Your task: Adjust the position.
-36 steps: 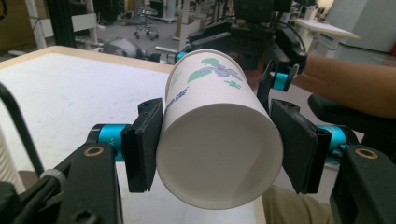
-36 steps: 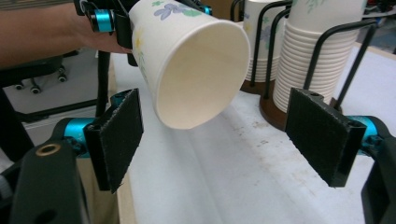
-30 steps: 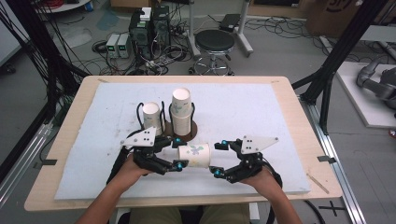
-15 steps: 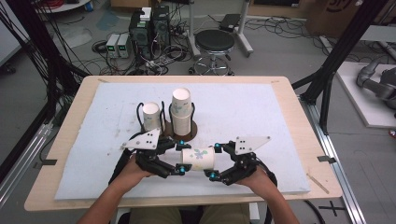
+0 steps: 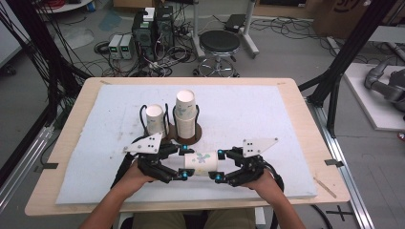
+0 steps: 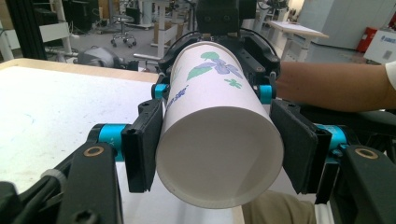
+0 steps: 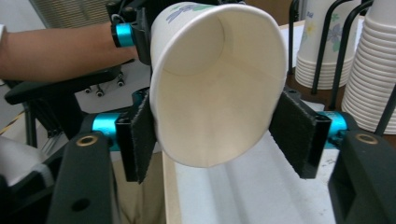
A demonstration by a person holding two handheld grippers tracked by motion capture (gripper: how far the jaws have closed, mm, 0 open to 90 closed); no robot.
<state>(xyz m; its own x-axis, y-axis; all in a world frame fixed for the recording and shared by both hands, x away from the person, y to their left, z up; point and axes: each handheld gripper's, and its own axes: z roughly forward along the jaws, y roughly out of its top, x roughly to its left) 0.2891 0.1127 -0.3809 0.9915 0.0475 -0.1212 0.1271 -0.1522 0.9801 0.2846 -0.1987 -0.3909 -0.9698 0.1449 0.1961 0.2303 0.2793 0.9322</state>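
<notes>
A white paper cup (image 5: 202,161) with a purple flower print lies level in the air, just above the white mat near the table's front edge. My left gripper (image 5: 184,162) is shut on its closed base end; in the left gripper view the cup (image 6: 219,135) sits between my gripper's (image 6: 219,142) pads. My right gripper (image 5: 219,166) is shut on the mouth end. The right gripper view looks into the open cup (image 7: 217,88), and my gripper's (image 7: 219,135) pads press on its rim, which is slightly oval.
Two stacks of paper cups stand in black wire holders behind the grippers, a short stack (image 5: 155,118) and a taller stack (image 5: 185,113), on a brown base (image 5: 195,135). They show close at the right, short stack (image 7: 322,46) and taller stack (image 7: 378,70). The white mat (image 5: 248,114) covers the table.
Both grippers and the cup between them have drifted slightly toward the table's front edge. The hold on the cup looks the same.
</notes>
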